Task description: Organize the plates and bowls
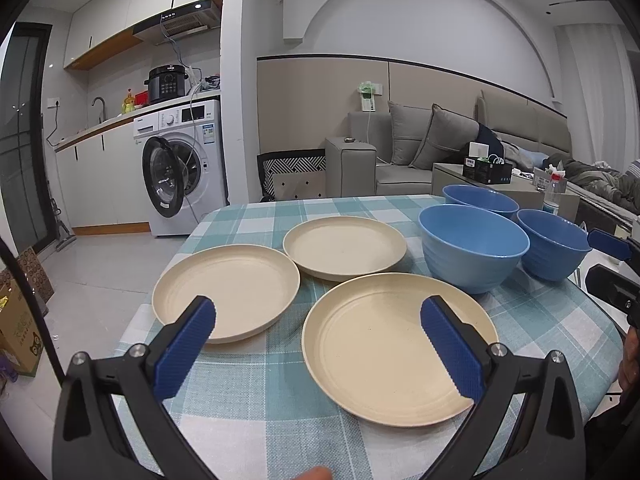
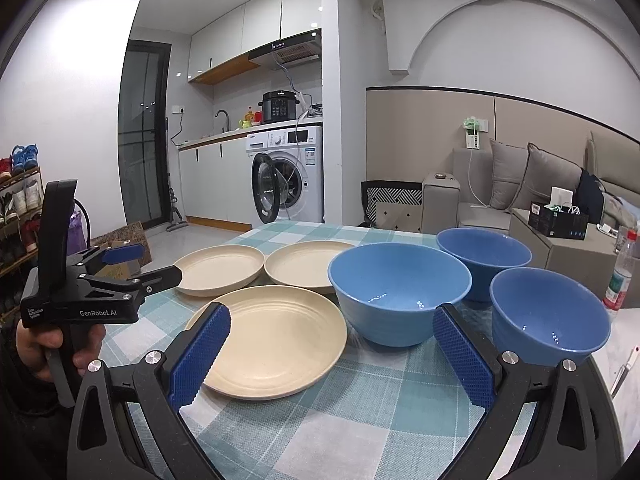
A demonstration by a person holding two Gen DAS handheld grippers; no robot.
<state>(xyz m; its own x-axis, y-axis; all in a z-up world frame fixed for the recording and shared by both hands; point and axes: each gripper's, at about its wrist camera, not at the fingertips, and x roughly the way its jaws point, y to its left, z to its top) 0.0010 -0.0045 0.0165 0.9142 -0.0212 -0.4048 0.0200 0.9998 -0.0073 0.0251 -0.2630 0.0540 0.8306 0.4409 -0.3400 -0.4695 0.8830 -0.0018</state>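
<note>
1. Left wrist view: left gripper (image 1: pixel 318 330) hovers wide open, empty, over the table's (image 1: pixel 256 400) near edge.
2. Right gripper (image 2: pixel 332 336) likewise spread, empty.
3. Three cream plates (image 1: pixel 226 292) sit left; three blue bowls (image 1: pixel 474 246) toward the right edge.

Cream plates (image 1: pixel 226 288), blue bowls (image 1: pixel 474 246)

My right gripper (image 1: pixel 612 256) was mostly cut off at the frame edge, and the far bowl (image 1: pixel 480 199) sat maybe half hidden behind the nearer ones.
</note>
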